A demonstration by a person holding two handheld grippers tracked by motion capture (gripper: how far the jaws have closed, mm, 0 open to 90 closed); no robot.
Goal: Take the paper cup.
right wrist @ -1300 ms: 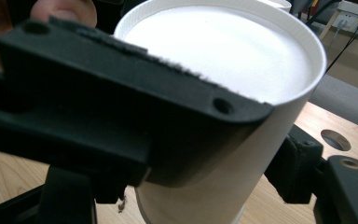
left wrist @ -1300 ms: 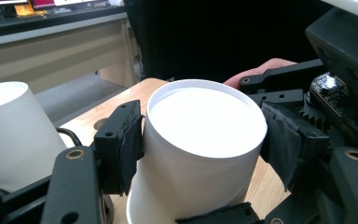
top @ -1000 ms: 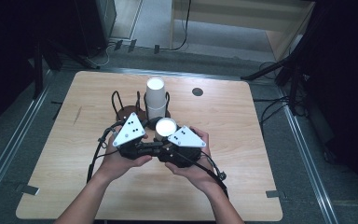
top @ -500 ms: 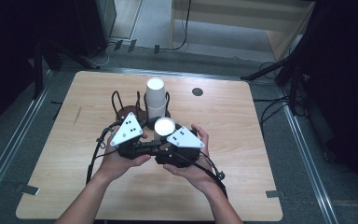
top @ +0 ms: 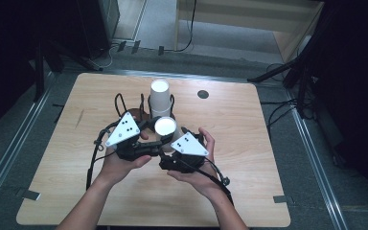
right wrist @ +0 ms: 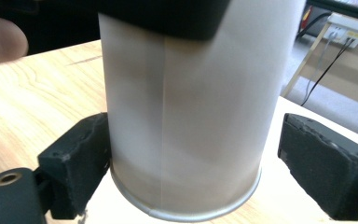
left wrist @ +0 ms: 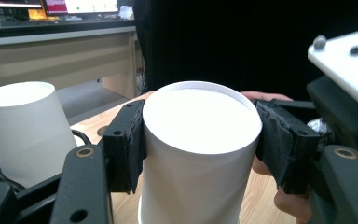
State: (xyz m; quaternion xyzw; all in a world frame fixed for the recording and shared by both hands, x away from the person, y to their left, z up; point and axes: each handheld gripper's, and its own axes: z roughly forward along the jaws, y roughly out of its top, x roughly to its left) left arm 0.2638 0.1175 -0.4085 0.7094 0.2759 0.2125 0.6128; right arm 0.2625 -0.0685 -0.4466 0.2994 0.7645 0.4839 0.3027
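Centrally between both grippers: inverted paper cup (top: 164, 127), base up, clamped near its top by the pads of the left gripper (left wrist: 200, 140); right gripper (right wrist: 191, 172) set lower around the rim end, jaws just opened, left pad touching or nearly touching the wall, right pad clear. Directly beyond the held cup: second inverted cup (top: 159, 98) among looped black cables (top: 120, 103) on the wooden table (top: 249, 143). Further right of it: dark round spot (top: 202, 94).
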